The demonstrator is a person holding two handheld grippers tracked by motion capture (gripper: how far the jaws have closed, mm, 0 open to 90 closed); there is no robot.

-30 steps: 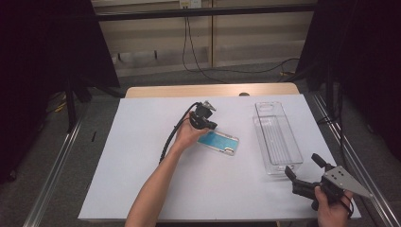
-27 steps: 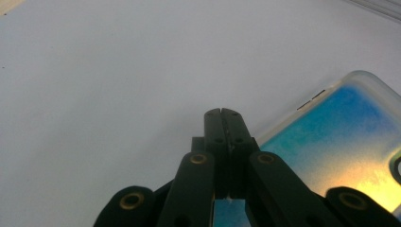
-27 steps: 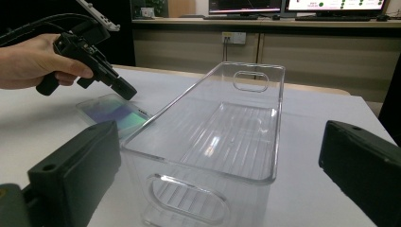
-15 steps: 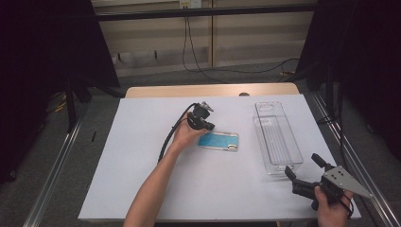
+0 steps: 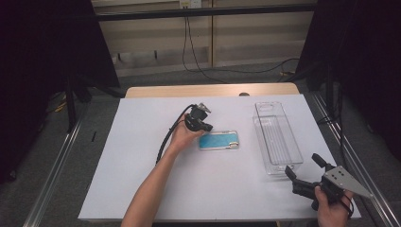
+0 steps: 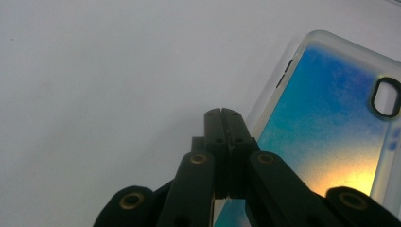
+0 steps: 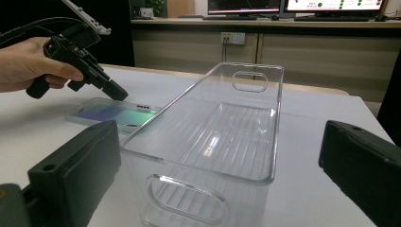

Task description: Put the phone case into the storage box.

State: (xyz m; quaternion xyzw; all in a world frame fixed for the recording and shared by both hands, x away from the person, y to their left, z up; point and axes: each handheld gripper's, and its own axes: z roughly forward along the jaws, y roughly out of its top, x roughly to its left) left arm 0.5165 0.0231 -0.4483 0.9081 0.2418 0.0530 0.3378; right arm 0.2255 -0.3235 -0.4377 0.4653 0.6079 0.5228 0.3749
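My left claw (image 5: 206, 127) has its jaws pressed fully together with nothing between them, and its tip rests at the 9 o'clock end of the phone case (image 5: 218, 140). Compared with a second ago, the case has turned from a slanted position to lie almost straight across the table (image 5: 142, 189), so I judge that I am nudging it with the closed tip and not gripping it. The case lies flat, at 9 o'clock from the clear plastic bin (image 5: 277, 139), near it but apart. The bin is empty; I see only its ribbed bottom. My right claw (image 5: 302, 171) waits wide open, holding nothing, just at the bin's 6 o'clock end.
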